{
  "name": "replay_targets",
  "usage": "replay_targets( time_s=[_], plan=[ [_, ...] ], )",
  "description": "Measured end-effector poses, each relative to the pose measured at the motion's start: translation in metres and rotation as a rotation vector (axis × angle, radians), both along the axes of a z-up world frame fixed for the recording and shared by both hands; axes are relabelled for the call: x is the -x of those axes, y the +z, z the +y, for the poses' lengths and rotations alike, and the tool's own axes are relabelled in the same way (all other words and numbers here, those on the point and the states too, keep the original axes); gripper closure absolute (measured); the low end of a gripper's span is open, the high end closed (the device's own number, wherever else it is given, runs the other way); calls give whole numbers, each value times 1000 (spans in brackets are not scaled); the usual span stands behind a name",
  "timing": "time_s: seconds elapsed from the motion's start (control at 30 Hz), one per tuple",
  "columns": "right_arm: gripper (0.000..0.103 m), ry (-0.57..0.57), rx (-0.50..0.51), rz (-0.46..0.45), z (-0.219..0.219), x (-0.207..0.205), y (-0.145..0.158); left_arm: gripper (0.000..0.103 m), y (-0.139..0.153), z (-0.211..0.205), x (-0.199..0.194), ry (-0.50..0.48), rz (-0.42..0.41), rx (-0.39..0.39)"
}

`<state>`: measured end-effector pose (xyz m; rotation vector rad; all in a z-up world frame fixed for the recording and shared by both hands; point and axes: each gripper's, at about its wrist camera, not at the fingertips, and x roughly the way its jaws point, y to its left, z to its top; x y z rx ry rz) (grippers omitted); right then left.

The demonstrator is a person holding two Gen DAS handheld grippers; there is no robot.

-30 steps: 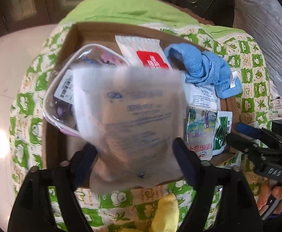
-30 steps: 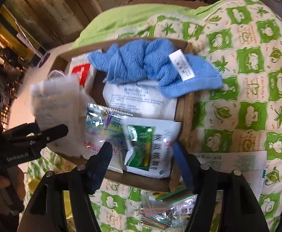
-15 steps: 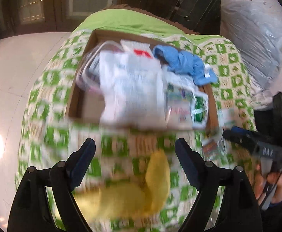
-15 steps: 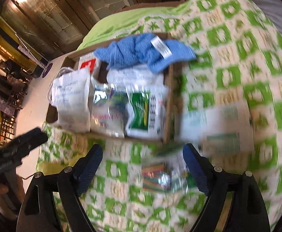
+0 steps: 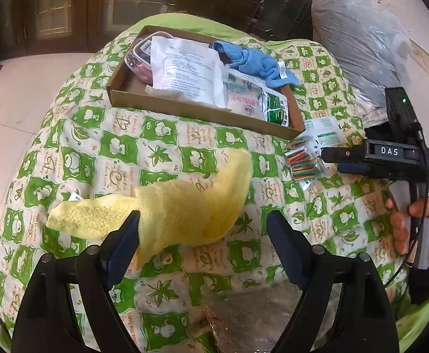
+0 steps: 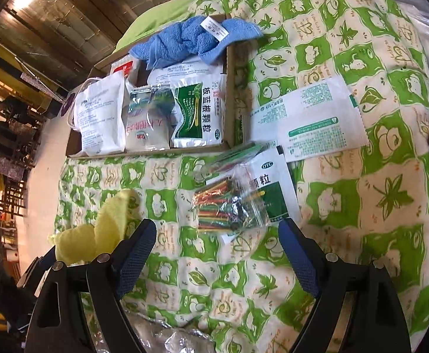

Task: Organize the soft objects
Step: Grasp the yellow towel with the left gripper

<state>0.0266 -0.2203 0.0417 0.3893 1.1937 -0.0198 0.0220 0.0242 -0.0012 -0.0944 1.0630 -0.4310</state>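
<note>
Box (image 5: pixel 202 111), cardboard, on a green-checked quilt (image 5: pixel 102 153): its far corner is covered by a blue cloth (image 5: pixel 252 60) and its floor mostly by white packets, so a clear pouch (image 5: pixel 140 58) at the back shows only in part. Crinkled foil (image 5: pixel 252 317) at the near edge is cut off by the frame; its kind cannot be told. Yellow cloth (image 5: pixel 185 209): lies on the quilt outside the box, directly ahead of the left gripper (image 5: pixel 202 235), one end just behind the left finger, not pinched. Left gripper: jaws wide apart, empty. Right gripper (image 6: pixel 217 250): jaws have just been opening, now wide, nothing between them; a bag of coloured sticks (image 6: pixel 229 206) lies just ahead on a green sachet (image 6: pixel 273 185), beside a larger white packet (image 6: pixel 311 120).
</note>
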Motion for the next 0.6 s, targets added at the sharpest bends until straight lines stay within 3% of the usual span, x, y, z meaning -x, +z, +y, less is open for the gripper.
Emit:
replay_targets(
  time_s=[0.27, 0.43, 0.6],
  plan=[
    [21, 46, 25, 8, 22, -5, -6, 18, -12, 9, -10, 53, 27, 26],
    [29, 71, 68, 59, 32, -23, -23, 18, -18, 6, -13, 53, 39, 0],
    [31, 51, 101, 78, 34, -39, -38, 18, -23, 5, -15, 62, 54, -10]
  ],
)
